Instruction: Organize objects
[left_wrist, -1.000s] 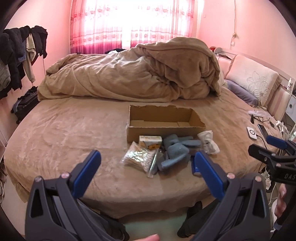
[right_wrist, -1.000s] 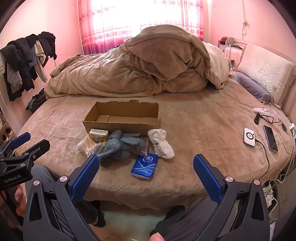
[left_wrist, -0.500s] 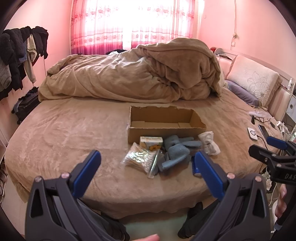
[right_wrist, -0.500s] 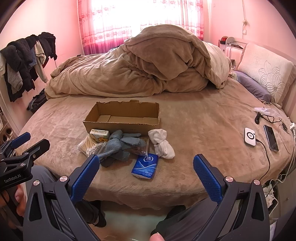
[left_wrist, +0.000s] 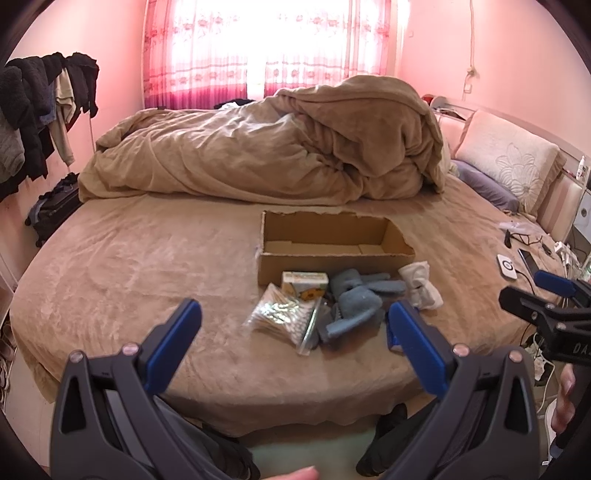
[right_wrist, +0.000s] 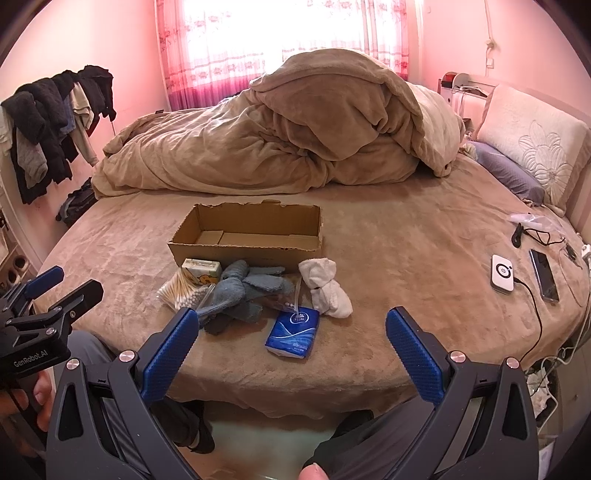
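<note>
A: The left gripper (left_wrist: 293, 328) hangs off the near edge of the bed with its blue-padded fingers (left_wrist: 173, 339) spread wide and nothing between them. The right gripper (right_wrist: 288, 336) sits the same way, jaws apart and empty, short of the mattress.

B: And the things to be sorted?

A: They lie in a loose cluster on the brown bedspread (right_wrist: 406, 258), just in front of an open cardboard box (right_wrist: 247, 240). A bag of cotton swabs (right_wrist: 183, 290) lies at the left, with a small yellow-and-white carton (right_wrist: 201, 271) touching the box's front wall behind it. Grey-blue knitted gloves (right_wrist: 243, 291) sprawl in the middle. A rolled white sock (right_wrist: 325, 288) lies at the right, and a blue tissue pack (right_wrist: 293, 334) is nearest the edge.

B: Is anything in the box?

A: Only its bare cardboard floor shows in either view.

B: What of the rest of the bed?

A: A tan duvet (left_wrist: 266, 155) is heaped across the far half. At the right, a cream pillow with a flower pattern (right_wrist: 535, 147) rests above a purple one (right_wrist: 509, 177). Near that side lie a white device with a round mark (right_wrist: 502, 277), a dark phone (right_wrist: 545, 275) and black cables (right_wrist: 532, 295).

B: And the room?

A: The walls are pink, a bright window with pink patterned curtains (left_wrist: 269, 48) stands behind the bed, and dark clothes (right_wrist: 55, 122) hang at the left above a dark bag (left_wrist: 51, 210) on the floor.
</note>
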